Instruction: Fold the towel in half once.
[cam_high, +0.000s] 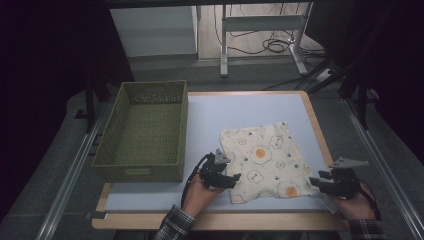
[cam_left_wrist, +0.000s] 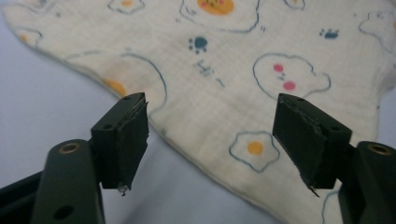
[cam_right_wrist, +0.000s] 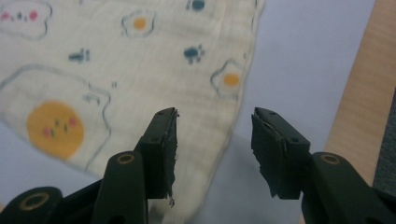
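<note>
A cream cloth (cam_high: 262, 160) printed with fried eggs and paw marks lies flat on the pale blue mat (cam_high: 240, 107). My left gripper (cam_high: 236, 178) is at the cloth's near left corner. In the left gripper view its jaws stand wide apart (cam_left_wrist: 210, 121) over the cloth's (cam_left_wrist: 224, 70) edge, gripping nothing. My right gripper (cam_high: 313, 181) is by the near right corner. In the right gripper view it is open (cam_right_wrist: 215, 135), its left jaw over the cloth's (cam_right_wrist: 140, 60) hem and its right jaw over bare mat.
An olive woven basket (cam_high: 137, 172) stands on the left side of the table, with nothing showing inside it. The table's wooden rim (cam_high: 320, 130) frames the mat. Beyond the far edge are desk legs and cables on the floor.
</note>
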